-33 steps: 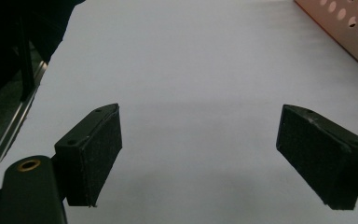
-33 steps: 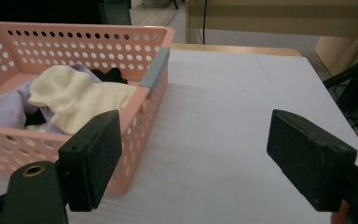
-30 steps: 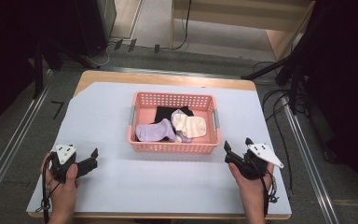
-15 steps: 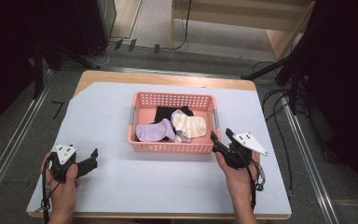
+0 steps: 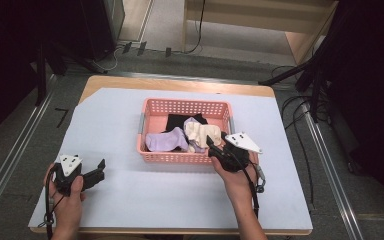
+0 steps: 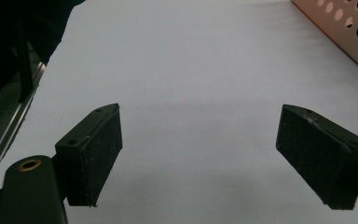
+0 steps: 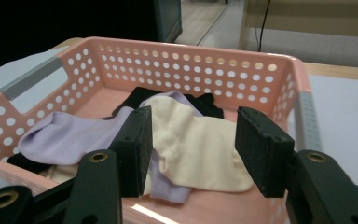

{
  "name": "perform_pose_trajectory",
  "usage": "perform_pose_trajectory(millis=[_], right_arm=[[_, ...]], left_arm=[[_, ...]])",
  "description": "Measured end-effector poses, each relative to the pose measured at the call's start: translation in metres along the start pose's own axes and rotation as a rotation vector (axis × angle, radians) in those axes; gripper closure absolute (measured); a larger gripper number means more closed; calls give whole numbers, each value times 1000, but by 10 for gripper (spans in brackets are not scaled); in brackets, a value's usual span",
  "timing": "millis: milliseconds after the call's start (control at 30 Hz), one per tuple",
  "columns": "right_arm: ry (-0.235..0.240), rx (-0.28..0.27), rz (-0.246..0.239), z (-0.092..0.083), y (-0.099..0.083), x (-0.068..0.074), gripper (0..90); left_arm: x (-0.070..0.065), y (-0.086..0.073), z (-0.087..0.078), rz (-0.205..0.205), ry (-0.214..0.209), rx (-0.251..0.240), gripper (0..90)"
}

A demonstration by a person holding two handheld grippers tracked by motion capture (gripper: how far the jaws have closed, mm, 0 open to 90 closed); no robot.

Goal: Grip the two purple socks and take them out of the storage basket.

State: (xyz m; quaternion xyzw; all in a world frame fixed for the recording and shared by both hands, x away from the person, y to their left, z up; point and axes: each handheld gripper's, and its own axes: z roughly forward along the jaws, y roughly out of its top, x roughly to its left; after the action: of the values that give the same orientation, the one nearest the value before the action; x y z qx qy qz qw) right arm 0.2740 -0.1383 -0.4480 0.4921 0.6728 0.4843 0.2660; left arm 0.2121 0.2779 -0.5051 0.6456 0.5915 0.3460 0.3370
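A pink perforated basket (image 5: 185, 104) stands in the middle of the white mat. It holds a lavender sock (image 5: 164, 140), a cream sock (image 5: 203, 132) and a black sock (image 5: 179, 120). My right gripper (image 5: 217, 140) hovers open over the basket's near right corner. In the right gripper view the cream sock (image 7: 200, 140) lies just beyond and between the open jaws of the right gripper (image 7: 193, 142), the lavender sock (image 7: 70, 135) stretches to the left, and the black sock (image 7: 137, 96) lies behind. My left gripper (image 5: 99, 169) (image 6: 200, 158) rests open and empty over bare mat at the near left.
The mat (image 5: 115, 115) covers a wooden table (image 5: 180, 82). The basket has grey handles (image 7: 30, 84) at both ends; its corner (image 6: 349, 28) shows at the top right of the left gripper view. Cables and dark stands (image 5: 305, 80) are on the floor beyond and to the right.
My right gripper has moved left and forward from the mat's near right to the basket's near right corner. The left gripper has stayed in place.
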Motion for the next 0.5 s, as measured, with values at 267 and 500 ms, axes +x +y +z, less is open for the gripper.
perform_pose_trajectory(millis=[267,500], right_arm=[[29,39,2,22,4,19,473],[64,77,0,40,5,37,524]], left_arm=[[0,0,0,0,-2,1,153],[-1,0,0,5,-1,2,153]])
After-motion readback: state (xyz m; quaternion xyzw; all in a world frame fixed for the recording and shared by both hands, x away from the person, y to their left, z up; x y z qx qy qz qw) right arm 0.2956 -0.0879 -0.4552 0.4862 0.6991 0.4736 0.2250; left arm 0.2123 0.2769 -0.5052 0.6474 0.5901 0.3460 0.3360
